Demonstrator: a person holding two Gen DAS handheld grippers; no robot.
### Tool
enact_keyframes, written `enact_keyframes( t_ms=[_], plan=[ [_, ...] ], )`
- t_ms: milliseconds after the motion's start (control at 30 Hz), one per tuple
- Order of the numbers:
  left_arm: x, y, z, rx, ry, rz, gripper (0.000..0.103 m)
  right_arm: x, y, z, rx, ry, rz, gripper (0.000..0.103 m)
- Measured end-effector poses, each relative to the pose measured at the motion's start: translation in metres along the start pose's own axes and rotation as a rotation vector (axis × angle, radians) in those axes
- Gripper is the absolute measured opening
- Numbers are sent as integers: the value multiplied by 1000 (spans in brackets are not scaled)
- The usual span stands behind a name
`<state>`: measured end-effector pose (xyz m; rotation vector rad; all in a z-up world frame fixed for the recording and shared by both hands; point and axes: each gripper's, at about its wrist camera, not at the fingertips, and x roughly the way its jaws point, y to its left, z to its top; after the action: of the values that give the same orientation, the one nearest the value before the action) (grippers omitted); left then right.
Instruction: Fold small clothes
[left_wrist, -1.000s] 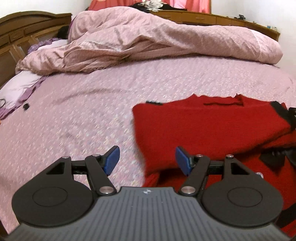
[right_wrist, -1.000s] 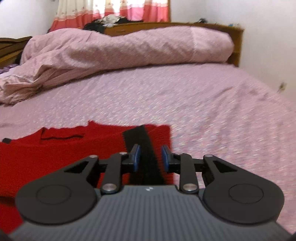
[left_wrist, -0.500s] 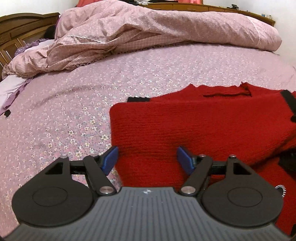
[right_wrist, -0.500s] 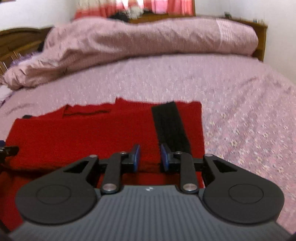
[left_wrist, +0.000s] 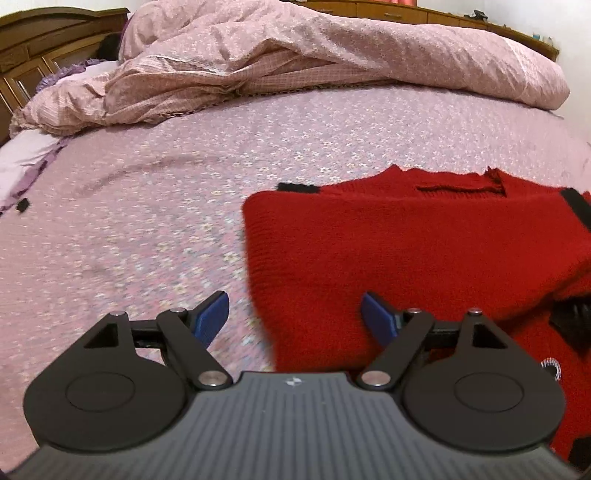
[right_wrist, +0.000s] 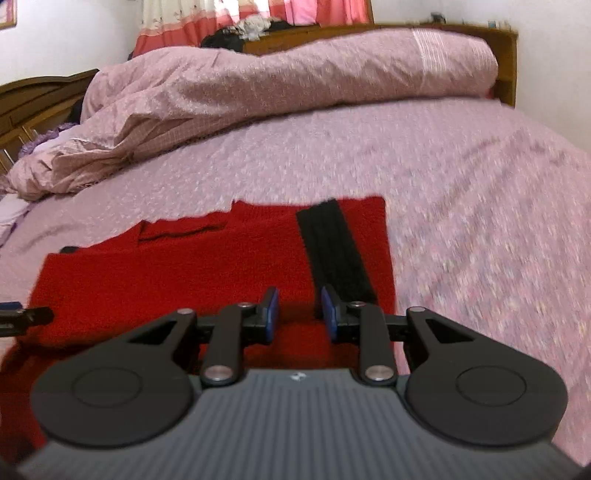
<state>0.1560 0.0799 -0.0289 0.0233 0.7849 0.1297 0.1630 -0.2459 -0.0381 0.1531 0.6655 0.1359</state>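
Observation:
A red knitted sweater (left_wrist: 424, 258) with black trim lies partly folded on the pink floral bedsheet (left_wrist: 147, 221). My left gripper (left_wrist: 295, 314) hovers over the sweater's left edge. Its jaws are wide and still opening, and the blue pads touch nothing. In the right wrist view the sweater (right_wrist: 166, 280) has a sleeve laid across it, ending in a black cuff (right_wrist: 332, 247). My right gripper (right_wrist: 300, 308) sits just in front of that cuff with its jaws opening. Only red knit shows through the gap and nothing is pinched. One finger of the left gripper (right_wrist: 26, 316) pokes in at the left edge.
A bunched pink duvet (left_wrist: 295, 55) fills the far side of the bed. The wooden headboard (left_wrist: 33, 44) and a lilac pillow (left_wrist: 22, 155) are at the left. A small black item (left_wrist: 23, 205) lies on the sheet. A white wall (right_wrist: 554, 55) is on the right.
The right gripper's jaws have parted and let go of the black cuff, which now lies flat on the sweater. The left gripper's jaws have widened and it has shifted along the sweater's left edge.

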Motion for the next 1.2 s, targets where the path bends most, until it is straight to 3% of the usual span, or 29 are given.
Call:
enact_keyframes(
  t_ms=[33,67,367,767,1033,1200],
  plan=[
    [-8,3,-2,4,-4,-2,83,-6,-3,-3,16,19,6,49],
    [-14,5,-5,4,-10,-5,83,-13,-5,-7,25,20,15,50],
    [-63,34,-41,-30,30,-18,83,-72,-21,-38,12,47,3,51],
    [-106,54,-101,-84,129,-38,83,-113,-35,-68,46,93,-26,51],
    [-123,60,-128,-147,193,-188,83,-133,-48,-88,81,147,-14,51],
    [-129,55,-138,-149,206,-243,83,-139,-55,-98,93,181,12,51]
  ],
)
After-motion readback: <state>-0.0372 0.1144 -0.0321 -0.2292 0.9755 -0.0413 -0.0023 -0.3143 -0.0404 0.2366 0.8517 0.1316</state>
